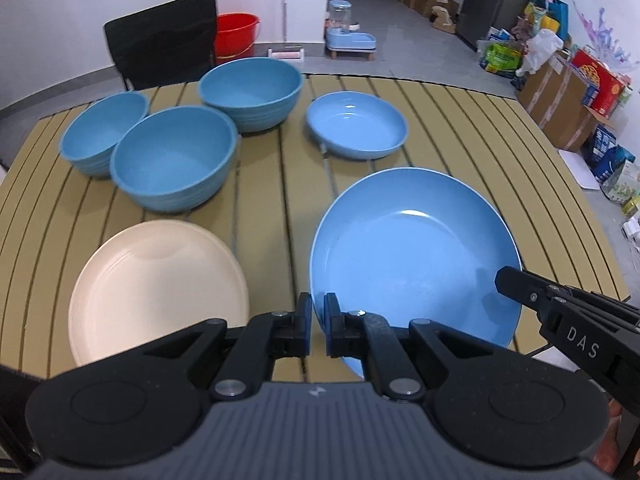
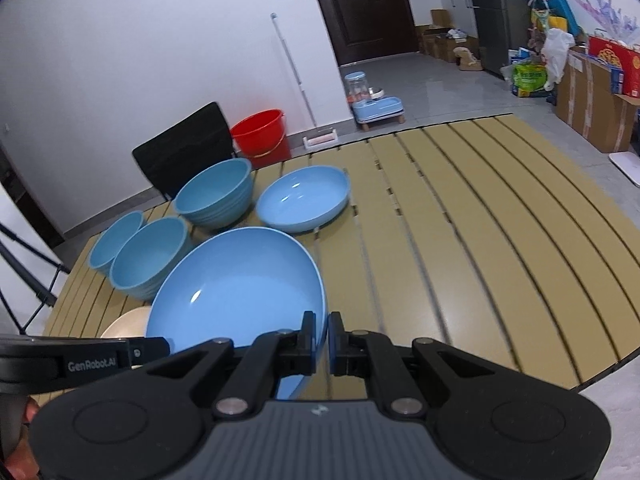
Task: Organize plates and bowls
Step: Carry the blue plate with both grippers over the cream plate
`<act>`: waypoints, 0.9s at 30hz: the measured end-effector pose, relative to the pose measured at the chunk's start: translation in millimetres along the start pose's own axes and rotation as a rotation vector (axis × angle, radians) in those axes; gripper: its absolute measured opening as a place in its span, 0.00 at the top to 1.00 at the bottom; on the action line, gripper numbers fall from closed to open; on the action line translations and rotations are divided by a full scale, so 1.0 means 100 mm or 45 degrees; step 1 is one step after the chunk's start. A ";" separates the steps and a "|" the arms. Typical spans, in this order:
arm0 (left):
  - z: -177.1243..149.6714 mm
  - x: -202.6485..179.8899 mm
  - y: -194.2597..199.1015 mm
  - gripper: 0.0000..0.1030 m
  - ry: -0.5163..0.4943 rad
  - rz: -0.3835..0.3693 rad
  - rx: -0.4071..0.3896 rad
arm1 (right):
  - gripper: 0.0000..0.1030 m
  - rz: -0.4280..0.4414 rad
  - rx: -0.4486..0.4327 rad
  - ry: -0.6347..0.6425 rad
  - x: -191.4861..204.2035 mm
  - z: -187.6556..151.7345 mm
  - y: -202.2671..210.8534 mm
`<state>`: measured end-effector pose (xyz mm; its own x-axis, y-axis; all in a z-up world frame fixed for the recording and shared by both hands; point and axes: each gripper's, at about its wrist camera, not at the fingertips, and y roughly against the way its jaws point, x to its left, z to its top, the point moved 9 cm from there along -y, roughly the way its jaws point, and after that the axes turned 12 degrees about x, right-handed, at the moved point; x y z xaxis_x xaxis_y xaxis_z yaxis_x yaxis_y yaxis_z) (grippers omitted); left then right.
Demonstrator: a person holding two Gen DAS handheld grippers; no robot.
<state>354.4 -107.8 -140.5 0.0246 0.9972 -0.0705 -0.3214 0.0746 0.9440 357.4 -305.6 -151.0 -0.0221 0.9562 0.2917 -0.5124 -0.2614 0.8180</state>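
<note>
Blue plate (image 1: 416, 256) hangs between both tongs, left gripper (image 1: 318, 320) and right gripper (image 2: 322, 338) each clenched on opposite rim edges. Cream plate (image 1: 156, 284) lies just left on the table (image 1: 280, 200), nearer the left hand, so I'd guess it stacks there.

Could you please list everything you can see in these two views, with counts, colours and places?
large plate: one, blue, near side of the table, its rim between both sets of jaws
cream plate: one, left of it
shallow dish: one, blue, behind the large plate
bowls: three, blue, far left
table: one, tan slats
chair: one, black, behind the table
bucket: one, red, by the wall
pet feeder: one, blue, on the floor
boxes and bags: several, right wall
left gripper: shut on the rim
right gripper: shut on the rim
</note>
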 end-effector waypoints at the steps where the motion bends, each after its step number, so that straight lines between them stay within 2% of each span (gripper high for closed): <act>1: -0.03 0.06 0.01 0.93 0.008 0.002 -0.001 | 0.95 0.003 0.005 0.008 0.05 -0.01 -0.01; 13: -0.25 0.85 0.12 0.93 0.137 0.052 -0.009 | 0.94 0.052 0.080 0.108 0.80 -0.18 -0.24; 27: -0.34 1.67 -0.05 0.93 0.275 0.058 0.011 | 0.93 0.075 0.159 0.230 1.59 -0.36 -0.65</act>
<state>328.1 58.6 -167.9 -0.1934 0.9766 -0.0940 -0.3098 0.0302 0.9503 356.1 -131.7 -176.2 -0.2079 0.9438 0.2568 -0.3955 -0.3212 0.8605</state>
